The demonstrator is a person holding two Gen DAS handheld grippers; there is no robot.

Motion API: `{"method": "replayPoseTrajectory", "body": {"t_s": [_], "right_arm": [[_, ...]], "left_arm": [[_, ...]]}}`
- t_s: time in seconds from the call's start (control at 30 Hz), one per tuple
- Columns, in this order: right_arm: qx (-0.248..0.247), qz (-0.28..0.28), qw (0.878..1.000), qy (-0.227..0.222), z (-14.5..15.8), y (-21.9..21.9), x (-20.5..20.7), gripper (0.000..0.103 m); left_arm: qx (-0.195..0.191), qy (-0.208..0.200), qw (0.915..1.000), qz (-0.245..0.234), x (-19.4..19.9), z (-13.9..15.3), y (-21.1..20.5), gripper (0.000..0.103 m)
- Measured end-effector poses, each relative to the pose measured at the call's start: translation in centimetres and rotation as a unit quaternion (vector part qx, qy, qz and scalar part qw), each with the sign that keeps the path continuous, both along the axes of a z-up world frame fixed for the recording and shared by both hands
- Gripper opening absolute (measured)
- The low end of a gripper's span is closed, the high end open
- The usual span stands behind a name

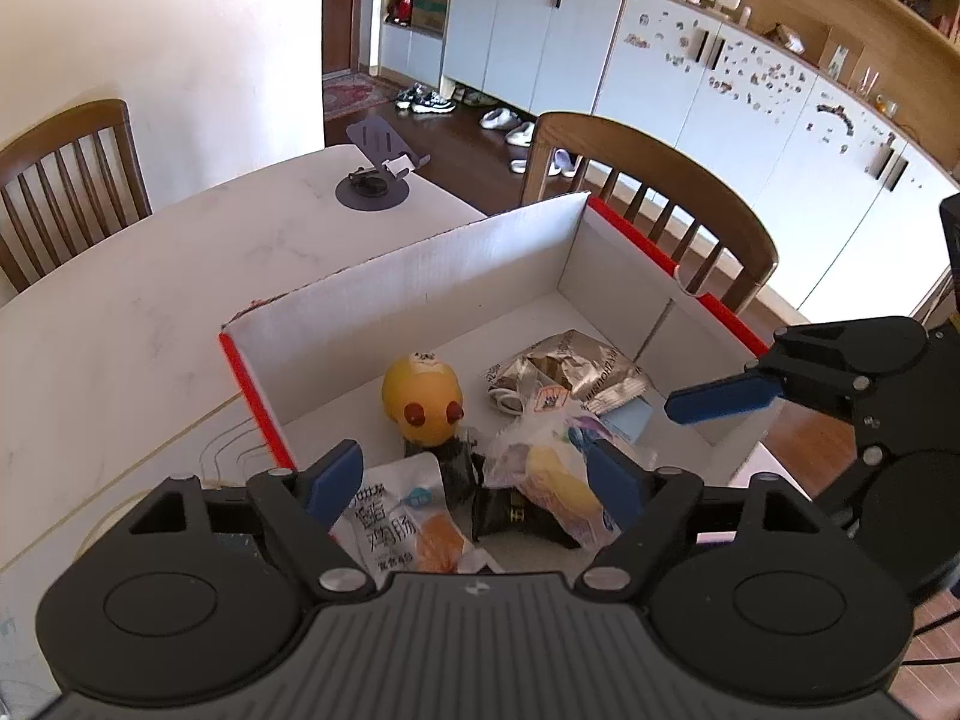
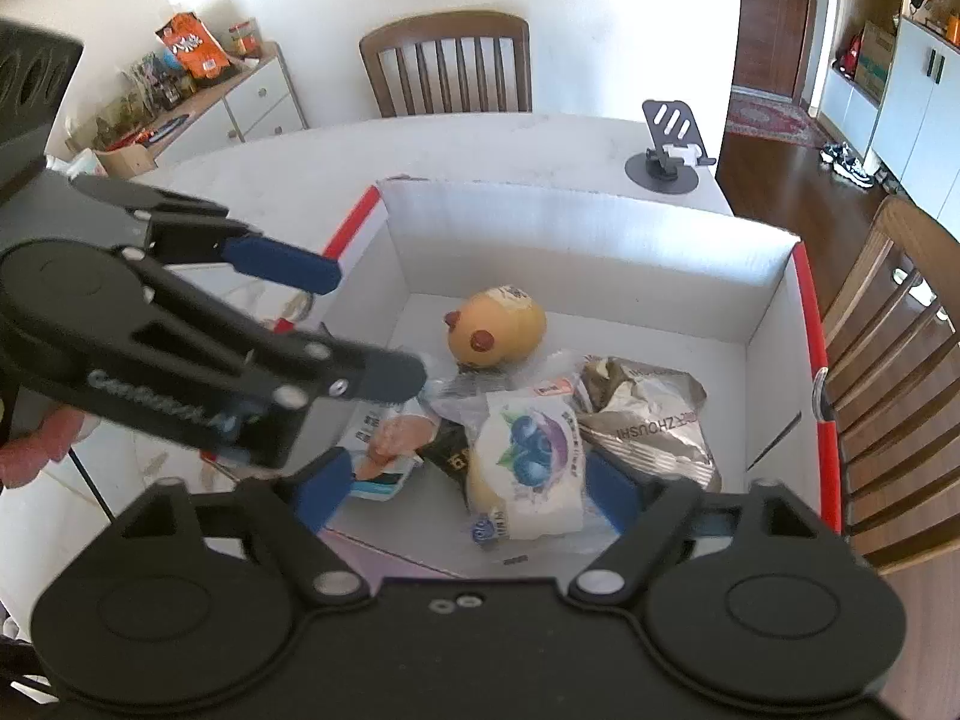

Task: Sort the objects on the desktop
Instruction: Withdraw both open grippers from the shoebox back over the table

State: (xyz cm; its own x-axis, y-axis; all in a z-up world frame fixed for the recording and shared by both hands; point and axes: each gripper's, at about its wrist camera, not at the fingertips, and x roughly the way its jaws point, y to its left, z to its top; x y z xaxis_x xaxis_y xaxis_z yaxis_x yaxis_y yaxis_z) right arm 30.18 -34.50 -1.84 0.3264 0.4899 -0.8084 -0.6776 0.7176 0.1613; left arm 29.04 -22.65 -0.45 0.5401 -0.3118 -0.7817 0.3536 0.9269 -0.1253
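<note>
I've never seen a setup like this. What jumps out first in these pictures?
A red-edged cardboard box sits on the white table, holding a yellow toy figure near the back and snack packets in front of it, one printed with blueberries. Both hand-held grippers, left and right, hover open above it.

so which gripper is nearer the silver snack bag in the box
Right. The right gripper hangs over the box's near end with the silver snack bag just past its right finger. The left gripper is at the opposite side, above the sausage packet.
</note>
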Motion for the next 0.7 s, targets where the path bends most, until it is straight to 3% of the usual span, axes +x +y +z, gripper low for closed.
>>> {"method": "replayPoseTrajectory", "body": {"t_s": [0.13, 0.37, 0.7], "right_arm": [[0.004, -0.003, 1.000, -0.008, 0.7, 0.4, -1.0, 0.090], [0.003, -0.022, 0.999, -0.024, 1.7, 2.3, -2.9, 0.094], [-0.001, -0.012, 0.999, -0.030, 2.6, 7.6, -6.0, 0.097]], "left_arm": [[-0.007, -0.011, 0.9999, 0.005, -1.4, 0.5, 1.4, 0.085], [-0.020, -0.027, 0.9992, 0.020, -4.0, 1.7, 4.9, 0.102], [-0.024, -0.051, 0.9974, 0.045, -7.5, 3.1, 11.3, 0.103]]}}
